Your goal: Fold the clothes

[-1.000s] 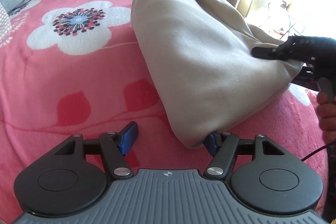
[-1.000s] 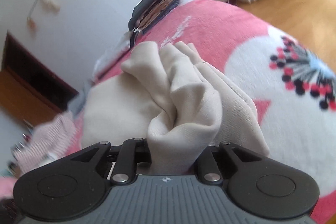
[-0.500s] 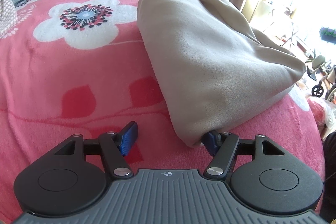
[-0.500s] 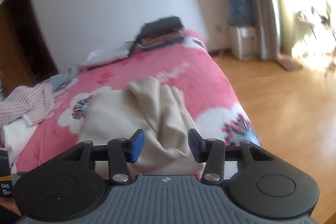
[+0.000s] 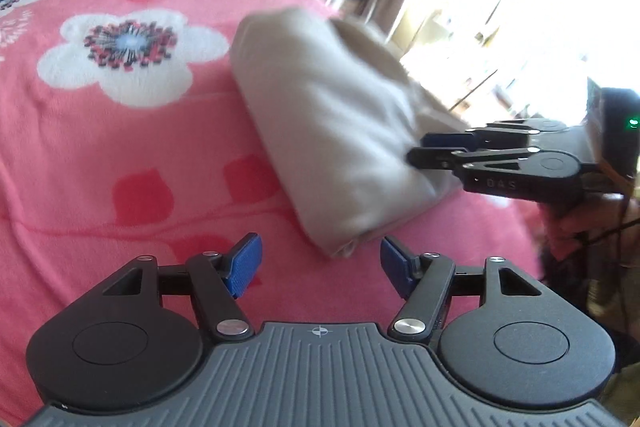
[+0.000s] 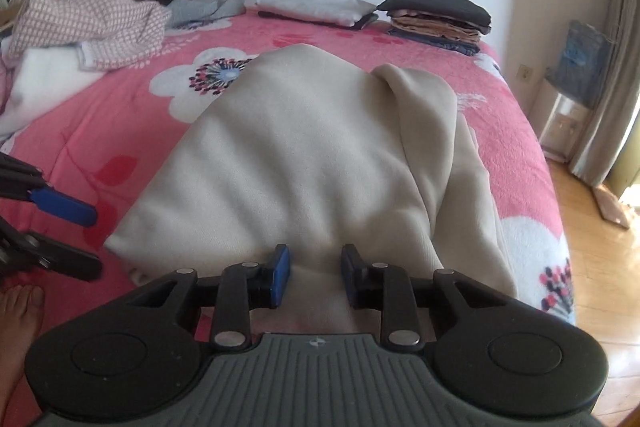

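Note:
A beige garment (image 5: 332, 131) lies folded in a thick bundle on the pink flowered blanket (image 5: 120, 155). My left gripper (image 5: 320, 265) is open just short of the garment's near corner, nothing between its blue pads. In the right wrist view the beige garment (image 6: 320, 147) fills the middle. My right gripper (image 6: 315, 275) sits over its near edge with the jaws closing. Fabric lies between the pads, which stand apart from it. The right gripper (image 5: 434, 148) shows side-on at the garment's right end. The left gripper (image 6: 94, 239) reaches in from the left edge.
Folded stacks stand at the bed's far end: a white one (image 6: 316, 7) and a dark-topped one (image 6: 436, 15). A checked cloth (image 6: 88, 23) and a grey garment (image 6: 204, 9) lie loose at the far left. Wooden floor (image 6: 592, 247) runs along the right. A bare foot (image 6: 20, 311) shows below left.
My right gripper let go of the bunched fabric, rolled level, pulled away, then returned to the garment's near edge. My left gripper drew back from the corner it was touching.

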The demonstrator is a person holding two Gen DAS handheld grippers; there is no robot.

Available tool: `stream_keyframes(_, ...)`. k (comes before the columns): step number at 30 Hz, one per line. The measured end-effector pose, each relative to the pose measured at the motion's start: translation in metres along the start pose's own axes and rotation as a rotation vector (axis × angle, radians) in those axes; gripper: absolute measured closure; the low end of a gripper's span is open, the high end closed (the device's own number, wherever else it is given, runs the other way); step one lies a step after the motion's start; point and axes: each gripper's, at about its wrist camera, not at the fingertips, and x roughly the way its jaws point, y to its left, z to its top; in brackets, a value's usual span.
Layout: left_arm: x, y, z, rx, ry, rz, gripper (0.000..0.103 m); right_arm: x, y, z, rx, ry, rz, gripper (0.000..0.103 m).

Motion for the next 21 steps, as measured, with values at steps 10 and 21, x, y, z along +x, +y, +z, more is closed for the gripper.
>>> stream_keyframes(10,0.054,-0.002,0.019,-0.069,0.044,0.127,0.036,0.043,0.028,0.085,-0.037,-0.089,0.08,0.074)
stream_keyframes(21,0.055,0.002,0.013,-0.113,0.056,0.14,0.036,0.084,0.039,0.12,-0.079,-0.077,0.021,0.076)
